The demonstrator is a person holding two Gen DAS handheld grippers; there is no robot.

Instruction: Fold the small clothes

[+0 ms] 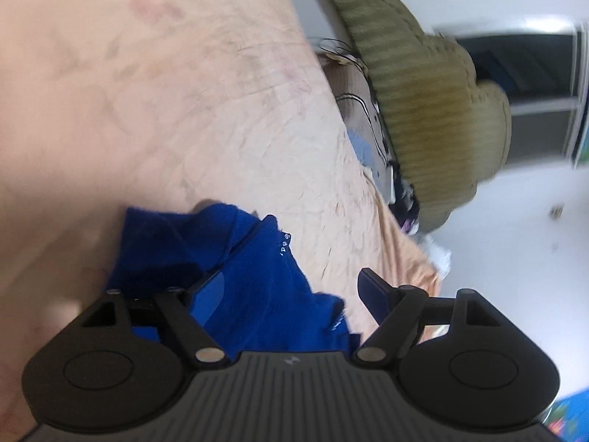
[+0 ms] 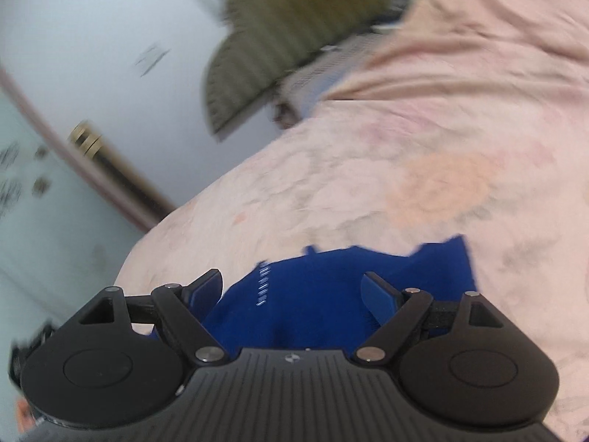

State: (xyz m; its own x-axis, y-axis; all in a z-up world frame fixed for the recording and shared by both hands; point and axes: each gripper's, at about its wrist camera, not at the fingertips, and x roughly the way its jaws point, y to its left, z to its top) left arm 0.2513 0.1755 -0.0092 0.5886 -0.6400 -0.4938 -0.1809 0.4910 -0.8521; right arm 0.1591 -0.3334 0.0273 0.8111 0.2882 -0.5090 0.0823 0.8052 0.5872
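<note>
Seen from the left wrist: a blue garment (image 1: 257, 287) lying crumpled on a peach bedsheet (image 1: 184, 110), near the bed's edge. Left claw (image 1: 291, 291) hovering just above it, jaws wide apart, nothing pinched; one blue pad (image 1: 213, 294) over the cloth, the other off its edge over the sheet. Farther right, a ribbed olive cushion (image 1: 423, 110) against a white wall (image 1: 515, 239).

Seen from the right wrist: white wall (image 2: 92, 37) at left, olive cushion (image 2: 287, 29) up top, peach bedsheet (image 2: 405, 147) filling the right. Blue garment (image 2: 331, 294) spread low in the middle. Right claw (image 2: 292, 291) above it, jaws spread wide, gripping nothing. Both views blurred.
</note>
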